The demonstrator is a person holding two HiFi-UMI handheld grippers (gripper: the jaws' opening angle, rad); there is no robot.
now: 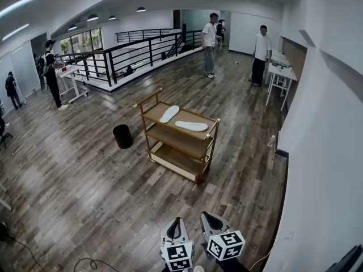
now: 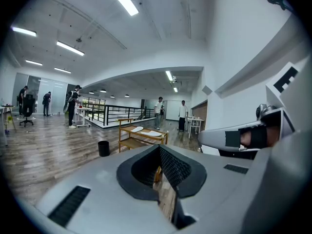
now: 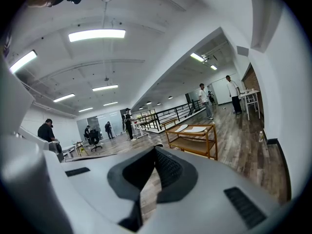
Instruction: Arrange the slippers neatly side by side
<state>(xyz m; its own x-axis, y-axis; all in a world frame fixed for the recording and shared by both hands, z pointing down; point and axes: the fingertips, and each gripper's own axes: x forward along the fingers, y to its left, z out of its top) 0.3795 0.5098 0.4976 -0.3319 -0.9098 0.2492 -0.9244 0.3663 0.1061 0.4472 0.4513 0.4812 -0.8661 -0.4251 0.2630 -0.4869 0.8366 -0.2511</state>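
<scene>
Left hand-held gripper (image 1: 175,224): jaws closed, pads together, nothing between them. It is held low at the near edge of the room and tips slightly downward. Its marker cube faces up.

Right hand-held gripper (image 1: 211,216): jaws closed and empty. It is held just beside the left unit at the same slight downward tilt. The 2 units are near each other, and neither touches any object.

Below and ahead of both units lies the wooden plank floor (image 1: 74,180), with a wide bare stretch between them and the cart.

Wooden cart (image 1: 178,141): 3 shelves, standing mid-room, well apart from both units. A raised handle rail is at its far left end.

Slippers: 2 white slippers lie on the top shelf of the cart.
- Slipper 1 (image 1: 169,114) lies toward the handle end, angled away.
- Slipper 2 (image 1: 191,126) lies crosswise along the shelf, nearer the front edge.
- Their near ends are close but apart. They form an angle and are not parallel.

A black bin (image 1: 122,136) stands on the floor just left of the cart.

Beyond the cart, a black railing (image 1: 148,51) runs across the room. 2 people (image 1: 210,37) stand at the far end near a white table (image 1: 281,72) against the right wall. More people stand at the far left.
</scene>
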